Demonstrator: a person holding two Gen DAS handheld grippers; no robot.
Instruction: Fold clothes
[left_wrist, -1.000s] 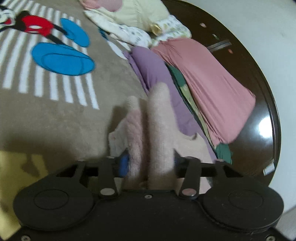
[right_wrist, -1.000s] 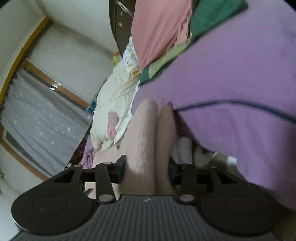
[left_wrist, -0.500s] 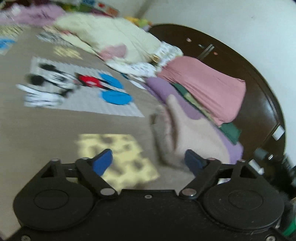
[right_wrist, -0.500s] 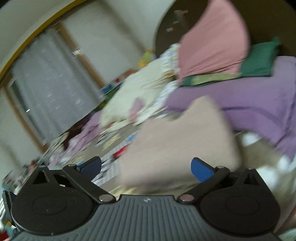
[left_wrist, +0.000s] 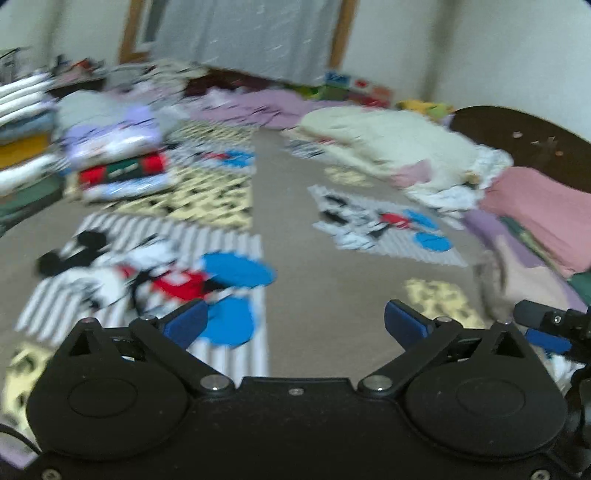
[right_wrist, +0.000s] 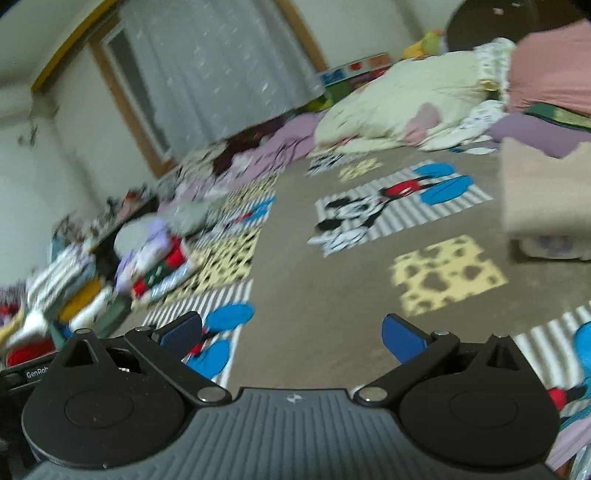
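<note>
White walls (right_wrist: 55, 155), a curtained window (left_wrist: 251, 37), patterned beige floor mat (left_wrist: 317, 266).

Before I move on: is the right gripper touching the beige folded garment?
Apart. Right wrist view shows the right gripper open, rug between it and the beige folded garment.

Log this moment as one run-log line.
left gripper: open, empty | right gripper: open, empty | beige garment: folded, lying by clothes stack | both cameras face rug
</note>
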